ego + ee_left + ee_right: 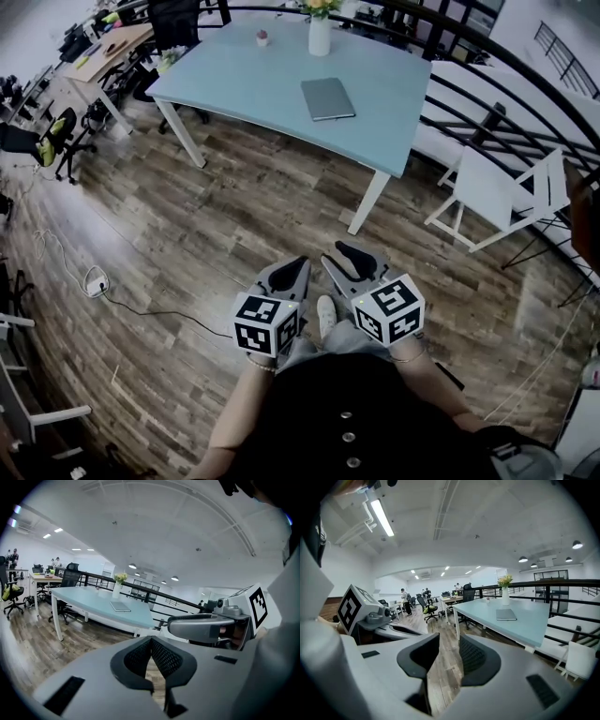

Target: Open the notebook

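The grey notebook lies closed and flat on the light blue table, well ahead of me across the wooden floor. It also shows small and far off as the notebook in the left gripper view and the notebook in the right gripper view. Both grippers are held side by side close to my body, far from the table and pointing towards it. My left gripper has its tips touching and holds nothing. My right gripper stands open, with only floor showing through the gap between its pads.
A white vase with flowers and a small pot stand at the table's far side. A white folding chair and a black railing are at the right. Desks and office chairs fill the left, and a cable lies on the floor.
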Demonstrator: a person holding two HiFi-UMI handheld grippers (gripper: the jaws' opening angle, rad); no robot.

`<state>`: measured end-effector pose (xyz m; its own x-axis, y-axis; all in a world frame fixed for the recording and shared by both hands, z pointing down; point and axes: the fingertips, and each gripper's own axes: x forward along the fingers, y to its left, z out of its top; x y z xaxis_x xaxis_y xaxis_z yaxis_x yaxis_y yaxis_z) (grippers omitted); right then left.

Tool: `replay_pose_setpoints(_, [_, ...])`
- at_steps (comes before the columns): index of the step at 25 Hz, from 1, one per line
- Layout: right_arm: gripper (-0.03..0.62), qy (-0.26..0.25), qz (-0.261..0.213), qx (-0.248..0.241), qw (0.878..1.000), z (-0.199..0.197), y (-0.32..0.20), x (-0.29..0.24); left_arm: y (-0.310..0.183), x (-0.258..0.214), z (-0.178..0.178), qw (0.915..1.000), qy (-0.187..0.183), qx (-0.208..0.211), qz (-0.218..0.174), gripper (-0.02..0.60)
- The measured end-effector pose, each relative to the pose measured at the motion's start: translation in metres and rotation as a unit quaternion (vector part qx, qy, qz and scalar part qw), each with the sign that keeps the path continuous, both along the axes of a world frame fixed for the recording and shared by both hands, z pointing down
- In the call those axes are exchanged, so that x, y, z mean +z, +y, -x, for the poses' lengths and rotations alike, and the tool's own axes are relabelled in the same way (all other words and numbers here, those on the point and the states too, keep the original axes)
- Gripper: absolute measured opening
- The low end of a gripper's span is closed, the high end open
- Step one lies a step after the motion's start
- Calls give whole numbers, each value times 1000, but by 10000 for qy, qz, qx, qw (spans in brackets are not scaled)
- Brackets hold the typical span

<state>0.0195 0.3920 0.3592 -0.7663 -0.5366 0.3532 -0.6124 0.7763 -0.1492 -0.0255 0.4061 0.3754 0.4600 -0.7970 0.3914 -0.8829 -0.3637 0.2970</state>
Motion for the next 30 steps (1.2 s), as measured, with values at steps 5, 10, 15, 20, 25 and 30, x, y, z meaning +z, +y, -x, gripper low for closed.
replay_pose_setpoints(5, [126,-55,-70,-179,9998,4,-51,-7,-50,-6,7,9998,-37,-189,-43,18])
replay_pose_setpoints(10, [126,-104,-116,-276,9995,7,-94,-6,-95,-5,10,9996,-67,-268,-99,18])
replay_pose_setpoints(15, [126,-224,-22,-323,9992,1,-130,-2,-130,0,3,9993,69,-362,-53,18])
replay_pose_setpoints(20, [126,-256,82,-355,9990,-4,-148,-1,-148,-2,1,9989,118,-445,-13,18])
replay_pose_setpoints(25, [126,-265,195,-362,9988,-4,-162,4,-156,3,6,9981,84,-601,66,18])
replay_pose_setpoints(30, [126,-292,213,-260,9990,-6,-171,6,-164,7,12,9977,99,-658,104,18])
